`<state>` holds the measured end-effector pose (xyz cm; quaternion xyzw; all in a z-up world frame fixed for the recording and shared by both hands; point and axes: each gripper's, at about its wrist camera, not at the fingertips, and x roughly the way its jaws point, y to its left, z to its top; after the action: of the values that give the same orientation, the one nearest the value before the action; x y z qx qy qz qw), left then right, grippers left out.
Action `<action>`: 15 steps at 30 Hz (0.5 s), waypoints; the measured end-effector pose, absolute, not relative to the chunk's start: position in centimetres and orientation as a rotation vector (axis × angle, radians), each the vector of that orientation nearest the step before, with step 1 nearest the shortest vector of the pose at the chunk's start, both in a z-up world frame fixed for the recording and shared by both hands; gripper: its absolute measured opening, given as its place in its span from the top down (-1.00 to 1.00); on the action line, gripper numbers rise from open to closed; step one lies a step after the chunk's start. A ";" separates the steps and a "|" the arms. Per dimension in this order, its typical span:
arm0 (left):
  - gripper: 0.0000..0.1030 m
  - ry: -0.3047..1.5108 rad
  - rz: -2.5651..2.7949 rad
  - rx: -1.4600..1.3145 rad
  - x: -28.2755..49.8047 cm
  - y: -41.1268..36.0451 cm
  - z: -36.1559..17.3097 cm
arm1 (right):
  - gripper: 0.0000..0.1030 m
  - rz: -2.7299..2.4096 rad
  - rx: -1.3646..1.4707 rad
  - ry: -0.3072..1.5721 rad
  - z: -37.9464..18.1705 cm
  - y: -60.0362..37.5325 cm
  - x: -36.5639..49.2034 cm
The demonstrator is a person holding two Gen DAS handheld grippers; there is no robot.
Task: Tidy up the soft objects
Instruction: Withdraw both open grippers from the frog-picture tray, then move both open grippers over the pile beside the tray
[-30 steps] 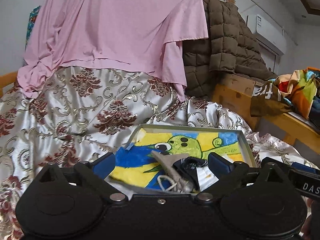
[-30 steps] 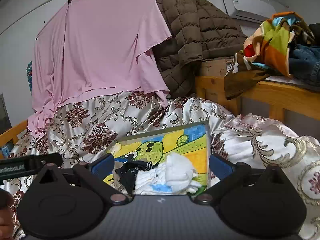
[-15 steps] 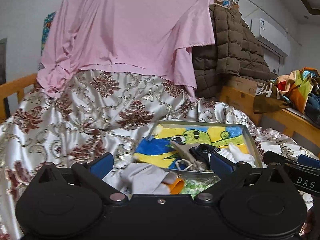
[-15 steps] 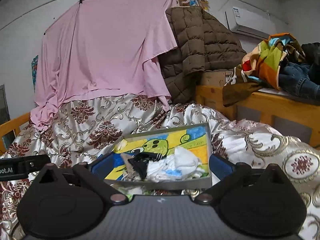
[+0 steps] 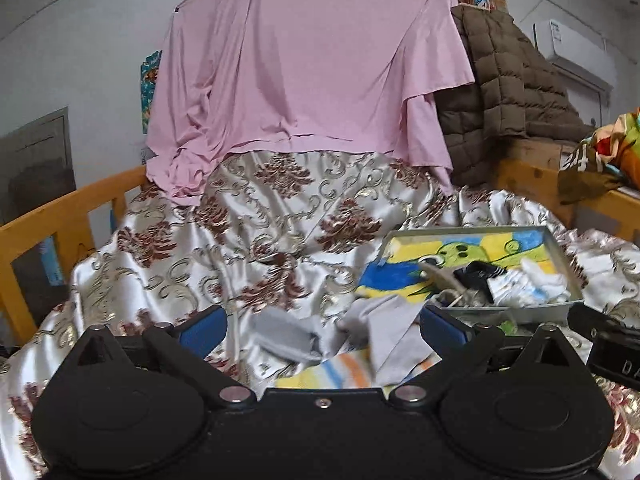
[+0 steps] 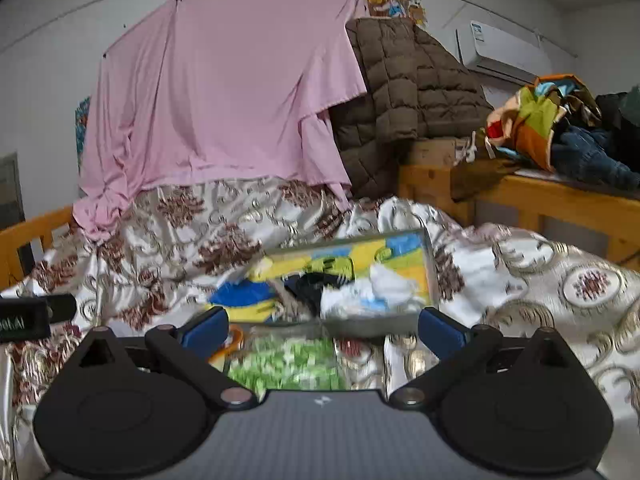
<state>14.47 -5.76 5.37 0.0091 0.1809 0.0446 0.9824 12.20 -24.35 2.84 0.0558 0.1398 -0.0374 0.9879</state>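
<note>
Holding socks (image 5: 528,286) — black, white | tray (image 5: 558,248) on bedspread (image 5: 256,236)

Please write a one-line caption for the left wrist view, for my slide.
Open left gripper above grey socks on a patterned satin bedspread, beside a cartoon-lined tray of socks.

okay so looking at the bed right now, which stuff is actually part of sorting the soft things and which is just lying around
Part of the job:
tray
white socks in the tray
black sock in the tray
grey socks on the bedspread

Just lying about:
pink sheet
brown quilted coat
air conditioner
clothes pile
</note>
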 end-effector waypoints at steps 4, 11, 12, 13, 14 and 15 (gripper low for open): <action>-0.98 0.365 0.121 0.013 13.5 -4.6 5.3 | -1.00 -0.098 0.100 0.323 1.8 -22.9 11.0; -0.98 0.329 0.155 0.031 11.7 -3.2 5.4 | -1.00 -0.136 0.083 0.326 0.7 -21.1 9.0; -0.98 0.326 0.159 0.032 11.5 -2.9 5.4 | -1.00 -0.135 0.092 0.321 0.6 -20.9 8.7; -0.98 0.325 0.164 0.032 11.4 -2.6 5.2 | -1.00 -0.131 0.101 0.315 0.5 -20.9 8.5; -0.98 0.325 0.169 0.031 11.4 -2.4 5.1 | -1.00 -0.124 0.106 0.311 0.5 -20.9 8.4; -0.98 0.328 0.176 0.029 11.4 -2.1 4.9 | -1.00 -0.115 0.106 0.305 0.4 -20.7 8.3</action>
<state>11.38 -2.08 4.87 0.0146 0.1631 0.0877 0.9826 8.32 -20.75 0.39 0.0527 0.1520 -0.0574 0.9853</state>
